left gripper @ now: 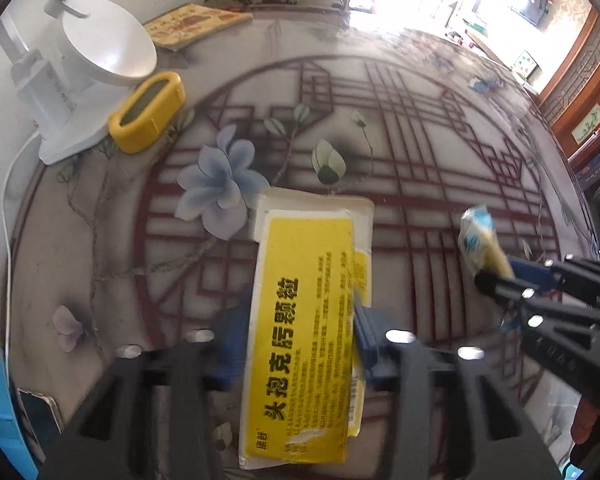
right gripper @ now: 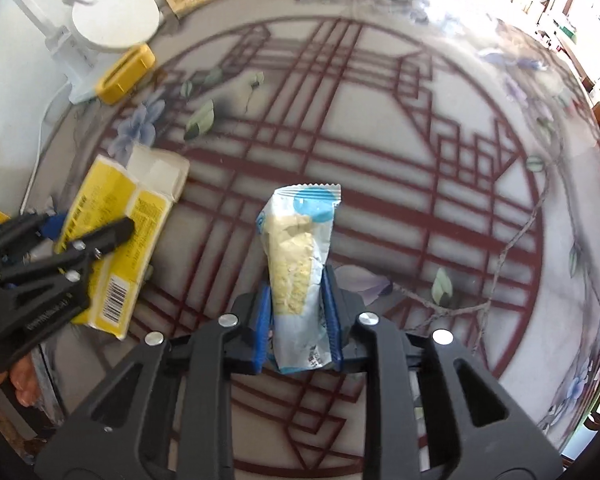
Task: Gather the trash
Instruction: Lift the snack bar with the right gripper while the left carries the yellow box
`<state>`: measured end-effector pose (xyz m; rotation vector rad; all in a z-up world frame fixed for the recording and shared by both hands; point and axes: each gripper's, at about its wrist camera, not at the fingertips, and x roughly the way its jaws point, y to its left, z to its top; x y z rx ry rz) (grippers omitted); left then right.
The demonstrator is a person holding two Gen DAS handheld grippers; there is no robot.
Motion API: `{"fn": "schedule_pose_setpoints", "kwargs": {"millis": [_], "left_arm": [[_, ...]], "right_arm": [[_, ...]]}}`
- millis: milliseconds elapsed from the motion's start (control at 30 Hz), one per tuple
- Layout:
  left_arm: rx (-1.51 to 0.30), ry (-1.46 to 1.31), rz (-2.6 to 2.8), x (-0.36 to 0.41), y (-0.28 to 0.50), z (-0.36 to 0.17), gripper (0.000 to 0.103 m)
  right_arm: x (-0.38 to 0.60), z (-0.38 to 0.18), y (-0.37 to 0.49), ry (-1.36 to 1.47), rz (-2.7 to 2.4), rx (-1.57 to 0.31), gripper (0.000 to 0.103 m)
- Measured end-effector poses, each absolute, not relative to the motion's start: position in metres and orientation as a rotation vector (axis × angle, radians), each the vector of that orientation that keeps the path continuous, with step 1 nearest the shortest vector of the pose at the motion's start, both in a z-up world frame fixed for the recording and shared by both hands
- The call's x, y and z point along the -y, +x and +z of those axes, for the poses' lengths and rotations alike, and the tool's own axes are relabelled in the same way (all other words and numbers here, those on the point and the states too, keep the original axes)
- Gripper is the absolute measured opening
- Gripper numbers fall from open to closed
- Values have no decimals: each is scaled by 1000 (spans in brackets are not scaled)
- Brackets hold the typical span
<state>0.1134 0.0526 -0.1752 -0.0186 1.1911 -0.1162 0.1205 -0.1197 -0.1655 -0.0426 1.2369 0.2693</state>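
So, both pointing steeply down over the table [right gripper: 420,128]: left gripper [left gripper: 296,320] clamping the yellow box [left gripper: 304,320], right gripper [right gripper: 298,300] pinching the snack wrapper [right gripper: 300,248].

A round table [right gripper: 440,152] under a glossy cloth, red lattice and blue flowers printed across it. Along the far left edge rest a white desk lamp [left gripper: 72,92], a yellow case [left gripper: 148,110] touching its base, and a flat yellowish book [left gripper: 196,24] beyond.
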Motion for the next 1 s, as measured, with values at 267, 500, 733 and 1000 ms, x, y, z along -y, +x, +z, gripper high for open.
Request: {"fn": "schedule_pose_setpoints", "kwargs": {"millis": [267,500,733,1000], "left_arm": [[-1089,0,-145,-38,103,-135,38],[-993,30,-181,-9,82,-90,38],[-928,80,-235,33,57,-58,38],[-892,137,-313,94,32,-41,38]], "right_arm": [[137,-123,100,44,275,-1136,22],[164,-79,72,116,250,-1027,22],[205,-50,37,189,205,-934,22],[262,-36,2,254,140,-875,22]]}}
